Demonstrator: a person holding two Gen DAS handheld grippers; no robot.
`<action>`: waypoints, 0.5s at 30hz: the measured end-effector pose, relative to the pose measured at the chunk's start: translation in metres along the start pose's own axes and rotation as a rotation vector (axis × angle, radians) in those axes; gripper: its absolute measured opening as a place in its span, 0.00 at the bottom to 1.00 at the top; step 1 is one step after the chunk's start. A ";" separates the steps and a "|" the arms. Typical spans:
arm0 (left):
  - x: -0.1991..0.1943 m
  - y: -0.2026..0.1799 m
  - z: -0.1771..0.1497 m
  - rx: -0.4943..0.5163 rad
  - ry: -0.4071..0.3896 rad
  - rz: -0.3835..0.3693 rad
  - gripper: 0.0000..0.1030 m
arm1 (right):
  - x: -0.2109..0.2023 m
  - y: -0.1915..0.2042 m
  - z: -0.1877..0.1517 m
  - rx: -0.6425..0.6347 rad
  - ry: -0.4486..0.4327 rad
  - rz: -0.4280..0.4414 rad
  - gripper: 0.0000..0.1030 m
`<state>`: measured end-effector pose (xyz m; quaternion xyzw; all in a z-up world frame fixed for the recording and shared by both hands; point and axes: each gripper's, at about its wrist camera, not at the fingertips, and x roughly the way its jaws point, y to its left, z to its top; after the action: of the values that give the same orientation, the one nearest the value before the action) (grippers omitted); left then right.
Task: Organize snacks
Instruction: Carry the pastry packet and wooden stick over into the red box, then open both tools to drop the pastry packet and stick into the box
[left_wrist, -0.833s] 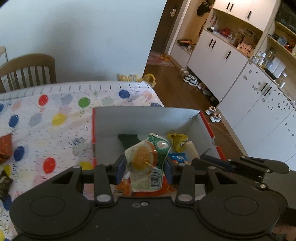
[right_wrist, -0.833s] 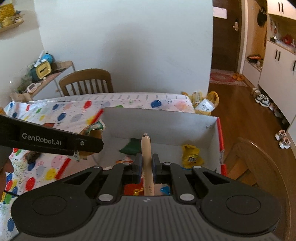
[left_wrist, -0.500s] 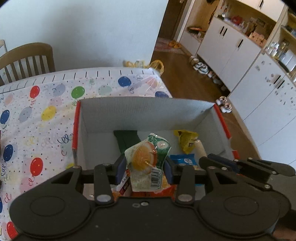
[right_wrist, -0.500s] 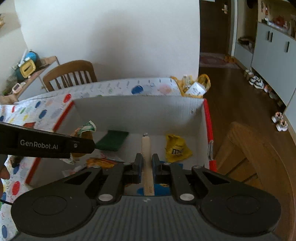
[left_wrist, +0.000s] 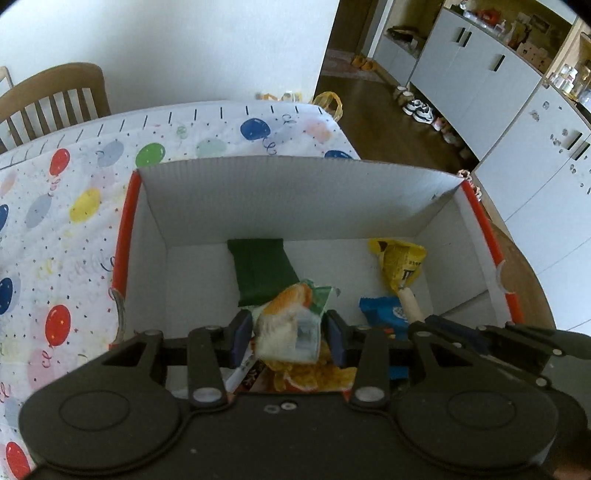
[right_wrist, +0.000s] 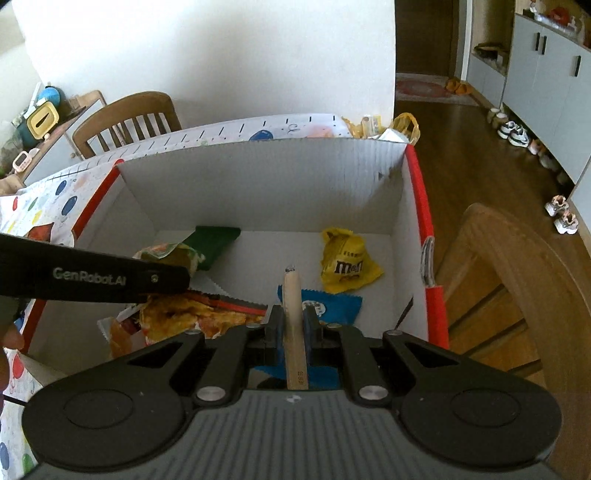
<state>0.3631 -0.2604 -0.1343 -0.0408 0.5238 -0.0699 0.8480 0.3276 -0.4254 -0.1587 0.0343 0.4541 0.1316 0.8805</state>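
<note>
Over the box, the left gripper clamps an orange-print packet; at its 3 o'clock, the right gripper pinches a sausage stick.

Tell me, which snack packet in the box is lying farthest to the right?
The yellow M&M's bag, crumpled near the box's right wall. The blue packet and dark green packet lie further left.

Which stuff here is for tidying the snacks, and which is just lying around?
For the job: box, orange packet in left gripper, sausage stick in right gripper, M&M's bag, blue packet, green packet.

Lying about: chair, shoes, tablecloth.
</note>
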 end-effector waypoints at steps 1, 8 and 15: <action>0.002 0.000 0.000 0.002 0.000 0.002 0.40 | 0.001 0.001 -0.001 -0.003 0.003 -0.001 0.11; 0.003 0.000 -0.001 0.009 0.004 0.012 0.40 | 0.004 0.003 -0.003 0.005 0.023 -0.011 0.11; -0.002 0.001 -0.004 0.009 -0.006 0.010 0.40 | 0.001 0.003 -0.004 0.014 0.048 -0.001 0.11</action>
<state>0.3588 -0.2592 -0.1340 -0.0348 0.5211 -0.0679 0.8501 0.3243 -0.4220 -0.1616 0.0372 0.4761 0.1286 0.8692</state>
